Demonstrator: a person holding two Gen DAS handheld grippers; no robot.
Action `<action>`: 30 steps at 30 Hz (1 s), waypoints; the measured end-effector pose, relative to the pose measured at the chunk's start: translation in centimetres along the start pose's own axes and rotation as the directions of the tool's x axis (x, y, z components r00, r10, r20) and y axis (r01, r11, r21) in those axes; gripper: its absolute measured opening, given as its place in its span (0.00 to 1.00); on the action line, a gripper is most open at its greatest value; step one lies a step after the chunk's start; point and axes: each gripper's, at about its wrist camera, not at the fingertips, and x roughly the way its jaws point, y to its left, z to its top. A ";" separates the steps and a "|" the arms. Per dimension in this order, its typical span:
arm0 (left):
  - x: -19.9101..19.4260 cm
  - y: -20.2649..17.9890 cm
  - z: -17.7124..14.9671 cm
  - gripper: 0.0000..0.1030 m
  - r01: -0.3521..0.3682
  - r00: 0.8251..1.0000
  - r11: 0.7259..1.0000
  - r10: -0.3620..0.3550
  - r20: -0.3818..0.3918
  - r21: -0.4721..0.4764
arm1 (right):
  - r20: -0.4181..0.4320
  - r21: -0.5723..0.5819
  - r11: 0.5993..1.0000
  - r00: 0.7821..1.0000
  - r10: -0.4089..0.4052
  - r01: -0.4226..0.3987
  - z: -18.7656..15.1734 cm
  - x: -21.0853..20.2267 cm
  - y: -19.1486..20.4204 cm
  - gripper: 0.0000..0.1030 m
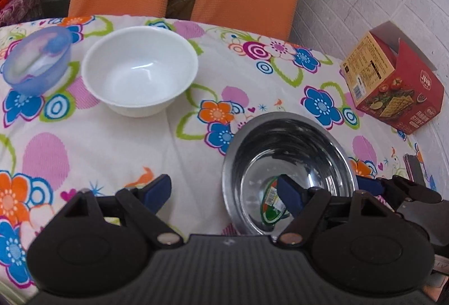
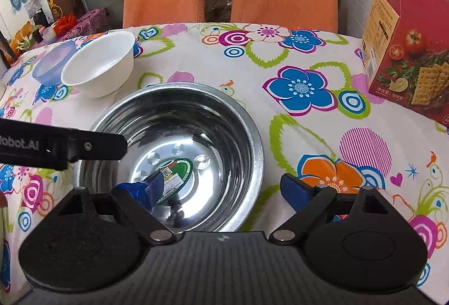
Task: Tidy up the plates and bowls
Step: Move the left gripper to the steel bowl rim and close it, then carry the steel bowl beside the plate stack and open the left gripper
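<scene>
On my left gripper's arm (image 2: 61, 146) I could read "Robot.AI" in white letters. The red cracker box (image 2: 407, 52) showed "508" beside some Chinese characters, and a round logo that was too small to read. The green sticker (image 2: 179, 176) inside the steel bowl (image 2: 241, 120) stayed illegible.

Black hand-held gripper (image 2: 224, 193) (blue pads (image 2: 294, 193))

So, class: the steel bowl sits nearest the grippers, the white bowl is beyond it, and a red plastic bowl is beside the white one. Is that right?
One thing is wrong: the plastic bowl beside the white bowl is blue, not red, as the left wrist view shows. The steel bowl is indeed nearest the grippers.
</scene>
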 end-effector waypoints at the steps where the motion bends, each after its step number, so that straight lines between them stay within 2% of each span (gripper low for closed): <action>1: 0.6 -0.3 0.0 0.73 -0.008 1.000 1.000 0.008 -0.012 0.007 | 0.010 0.003 1.000 1.000 -0.010 0.010 0.0 0.2 0.0 0.75; 4: 1.7 -0.5 -0.1 0.69 -0.031 0.999 0.999 0.031 -0.022 0.014 | 0.017 -0.018 1.000 1.000 -0.010 0.010 -0.1 0.9 0.1 0.75; 7: 1.8 -0.8 -0.2 0.48 -0.062 0.998 0.997 0.062 0.001 0.043 | 0.041 -0.068 0.998 0.999 -0.009 0.011 -0.4 1.0 0.6 0.74; 9: 1.7 -1.1 -0.3 0.33 -0.087 0.996 0.993 0.087 0.005 0.077 | 0.059 -0.062 0.997 0.998 0.039 -0.035 -0.7 0.8 0.5 0.73; 11: 1.4 -1.1 -0.6 0.17 -0.070 0.997 0.993 0.071 -0.006 0.100 | 0.060 -0.061 0.994 0.993 0.099 -0.096 -1.1 0.2 1.3 0.71; 12: 1.2 -1.1 -0.8 0.15 -0.043 0.999 0.994 0.045 -0.022 0.104 | 0.064 -0.073 0.992 0.992 0.111 -0.106 -1.4 -0.3 2.0 0.71; 13: 0.8 -1.1 -1.3 0.14 -0.024 0.999 0.995 0.028 -0.043 0.101 | 0.067 -0.090 0.990 0.992 0.111 -0.105 -1.6 -0.7 2.7 0.71; 16: -1.0 -0.6 -2.8 0.14 -0.024 0.999 0.992 0.029 -0.040 0.120 | 0.081 -0.152 0.986 0.994 0.076 -0.063 -2.8 -2.4 4.9 0.71; 23: -6.2 2.1 -7.7 0.14 0.027 0.997 0.987 -0.016 -0.073 0.159 | 0.071 -0.152 0.980 0.988 0.140 -0.128 -6.6 -6.0 8.3 0.73; 30: -8.3 3.3 -12.4 0.14 0.046 0.995 0.978 -0.026 -0.101 0.205 | 0.044 -0.141 0.979 0.987 0.154 -0.147 -10.6 -7.6 10.4 0.74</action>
